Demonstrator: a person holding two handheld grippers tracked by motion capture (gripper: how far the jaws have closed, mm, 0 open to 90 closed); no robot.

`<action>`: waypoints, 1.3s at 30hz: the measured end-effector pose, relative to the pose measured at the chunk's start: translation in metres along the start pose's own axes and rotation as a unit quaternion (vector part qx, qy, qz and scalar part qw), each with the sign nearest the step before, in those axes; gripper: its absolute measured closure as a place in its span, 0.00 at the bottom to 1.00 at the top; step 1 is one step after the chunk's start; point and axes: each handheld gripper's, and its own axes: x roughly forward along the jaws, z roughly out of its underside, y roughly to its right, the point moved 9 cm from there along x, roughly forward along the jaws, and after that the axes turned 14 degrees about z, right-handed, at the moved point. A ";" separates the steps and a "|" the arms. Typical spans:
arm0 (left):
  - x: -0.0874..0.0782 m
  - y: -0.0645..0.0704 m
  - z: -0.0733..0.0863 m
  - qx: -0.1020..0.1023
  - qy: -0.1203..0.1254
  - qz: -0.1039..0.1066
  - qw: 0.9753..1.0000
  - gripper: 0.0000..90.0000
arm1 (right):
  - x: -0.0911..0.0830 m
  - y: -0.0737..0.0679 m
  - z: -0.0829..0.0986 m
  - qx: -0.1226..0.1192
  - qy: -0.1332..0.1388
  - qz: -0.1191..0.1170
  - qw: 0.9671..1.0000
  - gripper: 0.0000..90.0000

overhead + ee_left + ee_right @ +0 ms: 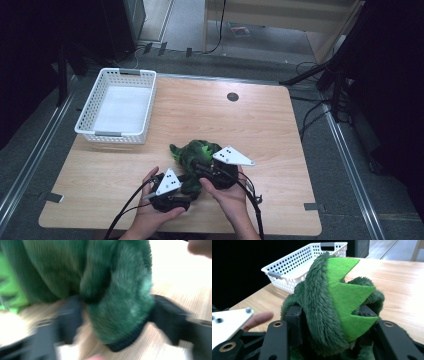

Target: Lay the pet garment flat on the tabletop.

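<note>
1. The green plush toy (192,155) lies on the worktop (260,130), near its front edge, between the person's two hands.
2. The right tool (202,167) grips the toy: in the right gripper view its jaws stand narrow, pressed against a furry fold that carries a bright green felt crest (347,302).
3. The left tool (186,190) sits at the toy's near side; in the left gripper view a furry, dark-edged limb (120,310) lies between its jaws, which stand fairly wide. The view is blurred, so I cannot tell whether they clamp it.
4. The white basket (90,107) stands at the far left corner, well apart from the toy, with nothing in it.
5. Judgement: work appears at an early stage. The toy is grasped but rests on the worktop; lifting and transfer, probably to the basket, remain.
</note>
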 end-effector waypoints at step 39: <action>-0.060 -0.042 -0.018 -0.080 0.047 0.077 0.993 0.42 | 0.006 0.026 0.005 -0.013 0.027 0.019 0.999 0.56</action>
